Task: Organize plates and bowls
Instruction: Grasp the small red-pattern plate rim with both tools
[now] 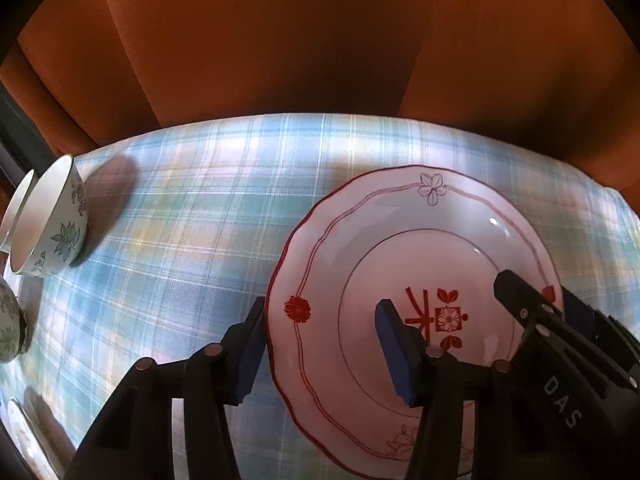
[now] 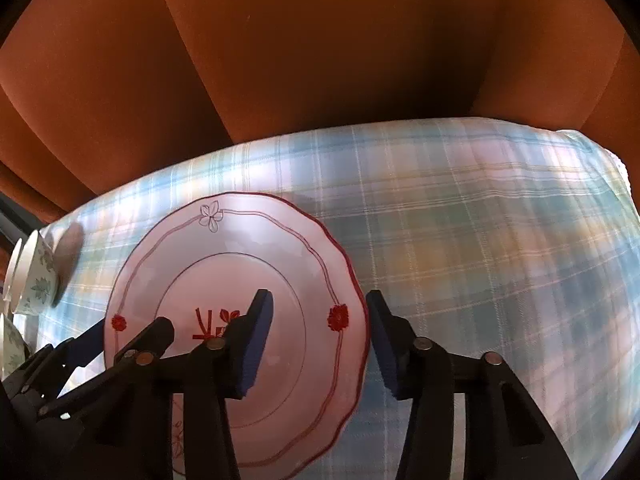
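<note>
Plate flat, face up, between both open tongs.

bowls cropped, plate's near rim hidden

Glossy glazed ceramic plate on matt woven plaid cloth.

The plate straddled by the left claw is white with a dark red scalloped edge, thin red rings, red flowers and a red centre motif. Under it the cloth is blue, green and white plaid; left of the claw a white bowl bears green leaves. Claw pads are blue on black, and the curtain beyond is orange.
</note>
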{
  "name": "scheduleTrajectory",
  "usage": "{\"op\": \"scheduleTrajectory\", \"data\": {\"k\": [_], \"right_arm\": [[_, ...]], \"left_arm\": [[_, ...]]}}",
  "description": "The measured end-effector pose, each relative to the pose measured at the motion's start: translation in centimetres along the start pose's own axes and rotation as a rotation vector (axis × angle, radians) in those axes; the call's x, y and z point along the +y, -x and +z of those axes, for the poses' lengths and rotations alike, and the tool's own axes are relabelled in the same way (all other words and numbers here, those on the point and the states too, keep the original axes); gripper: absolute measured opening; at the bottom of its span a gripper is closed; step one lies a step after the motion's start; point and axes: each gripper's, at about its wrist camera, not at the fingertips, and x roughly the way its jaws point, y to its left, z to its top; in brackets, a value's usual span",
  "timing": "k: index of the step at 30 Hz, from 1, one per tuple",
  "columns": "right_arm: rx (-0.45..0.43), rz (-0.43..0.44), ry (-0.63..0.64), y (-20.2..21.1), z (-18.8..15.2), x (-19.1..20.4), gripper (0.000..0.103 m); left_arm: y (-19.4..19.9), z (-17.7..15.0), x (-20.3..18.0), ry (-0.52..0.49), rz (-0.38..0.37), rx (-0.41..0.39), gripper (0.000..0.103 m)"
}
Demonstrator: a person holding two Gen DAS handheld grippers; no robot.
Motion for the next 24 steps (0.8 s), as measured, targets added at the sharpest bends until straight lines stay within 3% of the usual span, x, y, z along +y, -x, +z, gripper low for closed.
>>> {"op": "scheduleTrajectory", "data": {"k": [2, 10, 24], "right_arm": [[-0.003, -0.02, 0.016, -0.2, 0.0, 0.3, 0.05], [0.009, -0.042, 0.034, 0.7, -1.1, 1.1, 0.049], [0.126, -0.075, 0.038, 4.9, -8.9, 3.6, 0.049]], "left_arm": [[0.1, 0.0, 0.2, 0.007, 0.009, 0.004, 0.045], [0.7, -1.4, 0.5, -0.024, 0.017, 0.036, 0.045], [5.0, -9.6, 3.4, -0.064, 0.015, 0.096, 0.045]]}}
